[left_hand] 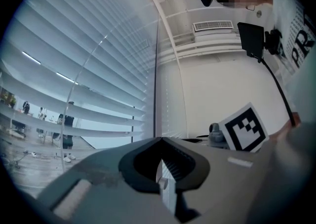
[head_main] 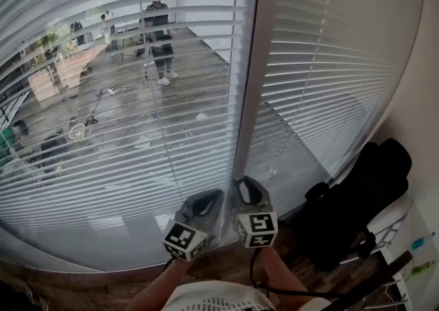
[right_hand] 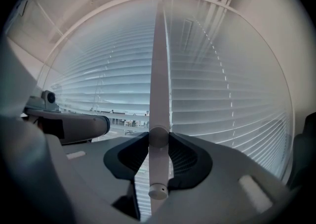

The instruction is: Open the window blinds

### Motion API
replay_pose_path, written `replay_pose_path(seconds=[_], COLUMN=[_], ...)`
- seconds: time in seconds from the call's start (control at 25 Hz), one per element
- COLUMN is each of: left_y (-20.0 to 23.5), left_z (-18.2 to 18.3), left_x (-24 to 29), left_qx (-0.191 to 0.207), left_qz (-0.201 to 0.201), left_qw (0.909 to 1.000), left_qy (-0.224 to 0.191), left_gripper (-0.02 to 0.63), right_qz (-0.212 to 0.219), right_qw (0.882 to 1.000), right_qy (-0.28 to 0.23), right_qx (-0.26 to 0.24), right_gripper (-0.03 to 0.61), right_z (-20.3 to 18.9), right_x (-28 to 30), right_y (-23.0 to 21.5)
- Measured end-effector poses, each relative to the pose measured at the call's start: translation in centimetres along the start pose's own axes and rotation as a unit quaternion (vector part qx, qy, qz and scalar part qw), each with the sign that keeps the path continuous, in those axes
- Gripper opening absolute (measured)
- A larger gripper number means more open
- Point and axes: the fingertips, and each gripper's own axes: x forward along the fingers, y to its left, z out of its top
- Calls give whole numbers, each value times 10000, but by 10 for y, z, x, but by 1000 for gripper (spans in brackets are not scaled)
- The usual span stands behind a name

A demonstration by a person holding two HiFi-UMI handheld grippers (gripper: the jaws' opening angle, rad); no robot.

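The white tilt wand [right_hand: 159, 94] hangs at the mullion between the two blinds. The right gripper [right_hand: 159, 141] pinches it just above its capped end, jaws wide only by the rod's thickness. Just left of it, the left gripper [left_hand: 159, 141] is nearly closed on a thinner second wand [left_hand: 156, 69].

The left blind [head_main: 103, 97] already shows the street through its slats, while the right blind [head_main: 329, 62] is flat shut. The step is likely twisting; next comes more wrist roll.

No container shows, only a black bulk [head_main: 357, 213] at the near right.

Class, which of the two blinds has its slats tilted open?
The left blind: the pavement outside shows between its slats. The right blind has slats nearly shut, hiding the view.
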Motion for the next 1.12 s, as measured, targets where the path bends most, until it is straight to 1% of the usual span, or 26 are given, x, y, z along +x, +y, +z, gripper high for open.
replay_pose_path(seconds=[0.24,0.36,0.48,0.72,0.92,1.12], left_y=[-1,0,1,4,4,6], left_z=[-11,-2,1,3,5,10], left_x=[3,3,4,2,-1,-10], left_qx=[100,94,99,90,44,17], left_qz=[5,25,24,66,5,101], left_qw=[9999,10000,9999,9999,10000,9999], left_qy=[36,7,-15,-52,-43,-78], left_gripper=[-8,-8,-8,-8,-8,-8], right_qz=[-7,20,16,7,-68,7], right_qw=[10000,10000,9999,10000,10000,10000], right_qy=[-6,33,136,49,-18,-12], right_qx=[25,21,42,47,23,34], right_gripper=[133,132,131,132,132,132], right_z=[-5,2,1,5,10,15], right_x=[-2,-1,0,1,-1,-2], right_y=[0,1,0,3,3,13])
